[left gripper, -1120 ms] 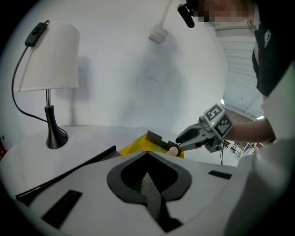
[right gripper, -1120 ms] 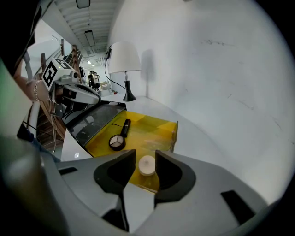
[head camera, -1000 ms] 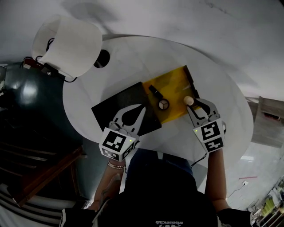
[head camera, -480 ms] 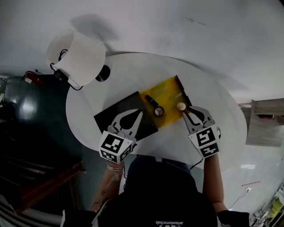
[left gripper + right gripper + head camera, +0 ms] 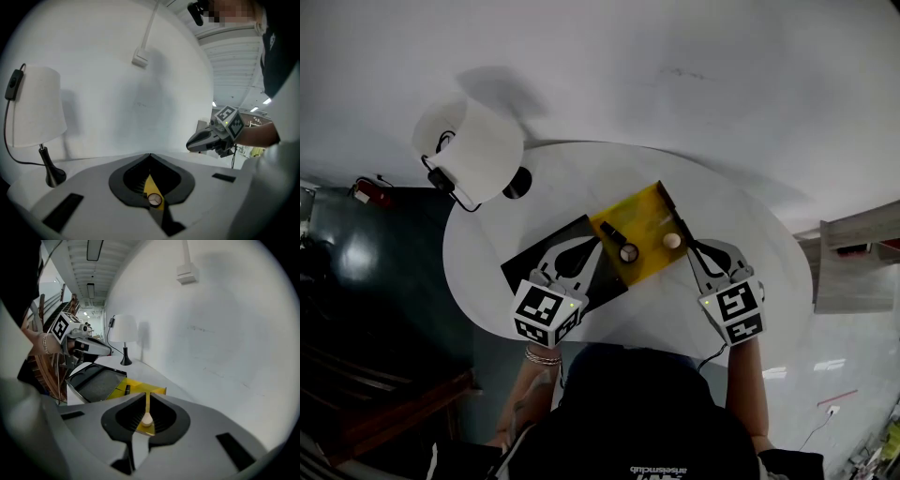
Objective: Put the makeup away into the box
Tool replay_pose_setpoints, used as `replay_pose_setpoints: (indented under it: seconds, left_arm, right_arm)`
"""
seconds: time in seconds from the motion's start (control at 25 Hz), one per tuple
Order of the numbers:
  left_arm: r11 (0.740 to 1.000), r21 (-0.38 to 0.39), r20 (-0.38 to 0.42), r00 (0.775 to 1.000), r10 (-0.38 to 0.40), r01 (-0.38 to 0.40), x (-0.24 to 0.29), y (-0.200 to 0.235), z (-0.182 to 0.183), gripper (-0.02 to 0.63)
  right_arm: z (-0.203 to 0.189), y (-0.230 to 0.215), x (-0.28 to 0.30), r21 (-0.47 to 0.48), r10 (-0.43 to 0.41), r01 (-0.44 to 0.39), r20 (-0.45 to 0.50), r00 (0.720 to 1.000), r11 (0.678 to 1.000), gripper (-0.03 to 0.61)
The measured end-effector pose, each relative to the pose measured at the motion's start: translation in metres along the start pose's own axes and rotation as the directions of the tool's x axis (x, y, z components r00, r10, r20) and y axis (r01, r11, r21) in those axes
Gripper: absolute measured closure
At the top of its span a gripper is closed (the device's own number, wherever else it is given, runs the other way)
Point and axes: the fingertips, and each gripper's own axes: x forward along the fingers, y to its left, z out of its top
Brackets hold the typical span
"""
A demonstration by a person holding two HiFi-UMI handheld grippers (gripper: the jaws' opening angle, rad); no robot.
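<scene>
**Makeup in the Box, Both Grippers Empty**

A round white table (image 5: 656, 309) next to a plain white wall (image 5: 675, 75). At the far left of the table, a lamp (image 5: 478, 155) with a white shade (cord and switch hanging down its side). In the middle, a yellow box (image 5: 647, 211) lying open. Flat on the table, a black lid (image 5: 517, 263) touching the box's left side.

Inside the box, three bits of makeup. A black tube (image 5: 611, 230) near the lid side. A round case (image 5: 628, 252) just beside the tube. A tan ball (image 5: 672, 241) over by the right side.

Left gripper (image 5: 594, 246): up over the lid, tips pointing at the box. Jaws closed, tips touching, nothing held. In the left gripper view, only the round case and a bit of yellow showing past the tips.

Right gripper (image 5: 692, 253): by the box's right edge, close to the tan ball but not touching it. Jaws just been closing, tips now together, nothing between them. In the right gripper view, the tan ball lying down in the box, beyond the tips.

Both grippers on the near side of the table, well apart from each other.
</scene>
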Motion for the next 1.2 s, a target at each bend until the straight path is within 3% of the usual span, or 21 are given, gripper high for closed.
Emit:
replay_pose_setpoints:
  seconds: [0.4, 0.68, 0.92, 1.2]
  left_arm:
    - [0.998, 0.049, 0.042, 0.998, -0.037, 0.035, 0.007, -0.003, 0.030, 0.601]
    - [0.995, 0.078, 0.044, 0.997, -0.069, 0.065, 0.010, -0.002, 0.043, 0.601]
    - [0.992, 0.104, 0.057, 0.996, -0.075, 0.069, 0.011, -0.002, 0.057, 0.601]
    - [0.987, 0.142, 0.088, 0.993, -0.082, 0.069, 0.011, 0.000, 0.076, 0.601]
  right_arm:
    - [0.030, -0.018, -0.035, 0.006, -0.059, 0.058, 0.096, 0.994, 0.998, 0.552]
    - [0.043, -0.029, -0.060, 0.085, -0.076, 0.061, 0.193, 0.978, 0.995, 0.557]
    - [0.047, -0.041, -0.083, 0.077, -0.143, 0.130, 0.198, 0.970, 0.988, 0.557]
    - [0.060, -0.061, -0.107, 0.122, -0.227, 0.201, 0.257, 0.939, 0.972, 0.558]
